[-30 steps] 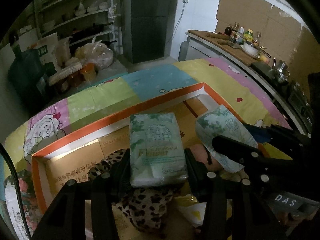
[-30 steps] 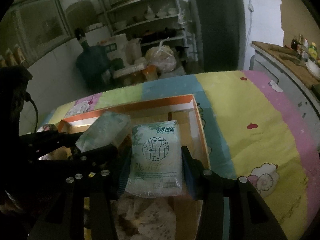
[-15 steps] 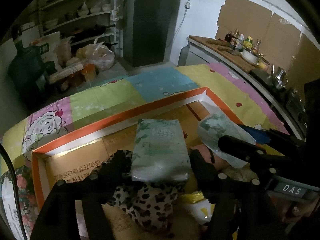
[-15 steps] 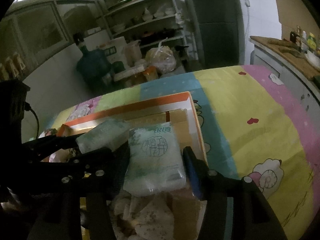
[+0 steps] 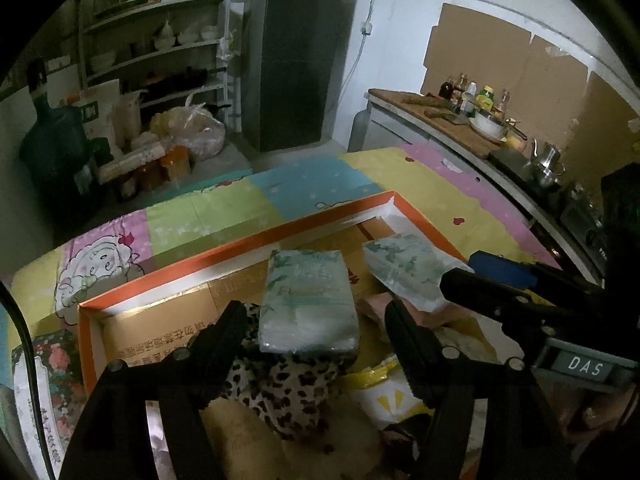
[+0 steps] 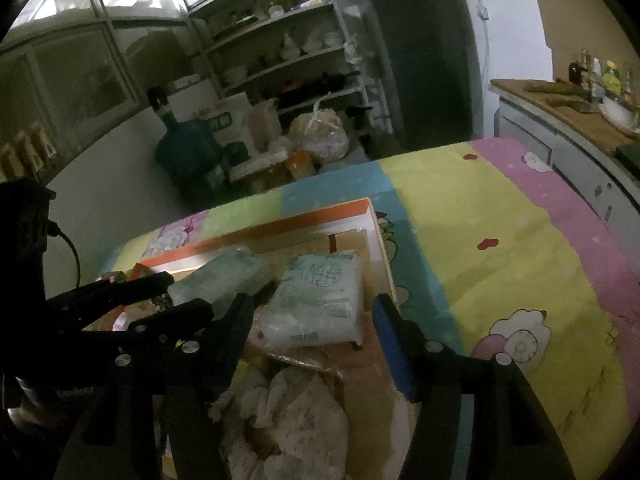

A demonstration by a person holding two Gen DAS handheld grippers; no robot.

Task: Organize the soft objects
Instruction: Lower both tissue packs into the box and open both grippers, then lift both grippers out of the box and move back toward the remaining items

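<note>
Two soft green-white tissue packs lie in an orange-rimmed cardboard box (image 5: pixel 248 242) on a patchwork bedsheet. In the left wrist view one pack (image 5: pixel 308 300) rests on a leopard-print cloth (image 5: pixel 288 388), between the spread fingers of my open left gripper (image 5: pixel 314 312), which do not touch it. The second pack (image 5: pixel 404 272) lies to its right. In the right wrist view that second pack (image 6: pixel 316 300) lies between the spread fingers of my open right gripper (image 6: pixel 312 308), on pink and floral cloths (image 6: pixel 288 412). The first pack (image 6: pixel 224 280) is at the left.
The box rim (image 6: pixel 376 240) stands close to the right pack. A yellow-white bag (image 5: pixel 384 396) lies in the box. Beyond the bed stand shelves (image 5: pixel 160 48), a dark fridge (image 5: pixel 296 60), a water jug (image 5: pixel 52 148) and a kitchen counter (image 5: pixel 460 120).
Both grippers have opened and let go of their tissue packs. The packs now rest on the cloths in the box, and both grippers have drawn back a little.
</note>
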